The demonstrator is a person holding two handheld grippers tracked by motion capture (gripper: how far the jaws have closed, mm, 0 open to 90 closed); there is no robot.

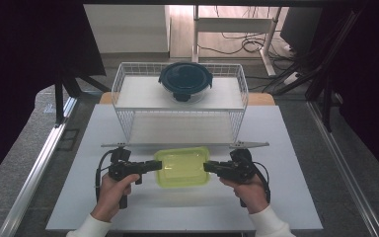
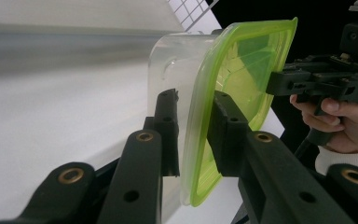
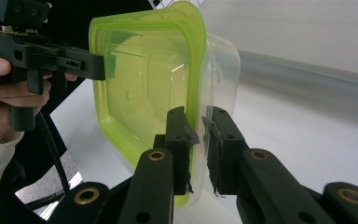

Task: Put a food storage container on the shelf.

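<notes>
A clear rectangular container with a lime-green lid (image 1: pixel 182 168) sits at the front middle of the white table (image 1: pixel 103 197). My left gripper (image 1: pixel 159 165) comes in from the left and is shut on the lid's rim (image 2: pixel 247 70); its jaws stand on either side of the edge (image 2: pixel 193 116). My right gripper (image 1: pixel 206 167) is shut on the opposite rim (image 3: pixel 198 126), with the green lid (image 3: pixel 140 84) facing the camera. Each gripper view shows the other gripper across the container: the right gripper (image 2: pixel 307 81) and the left gripper (image 3: pixel 74 63). I cannot tell whether the container rests on the table.
A white wire rack (image 1: pixel 123 84) stands behind the container, with a round dark-blue lidded bowl (image 1: pixel 185 81) on its top shelf. The rack's metal feet (image 1: pixel 249 144) stick out sideways just behind my grippers. Bare table lies to the left, right and front.
</notes>
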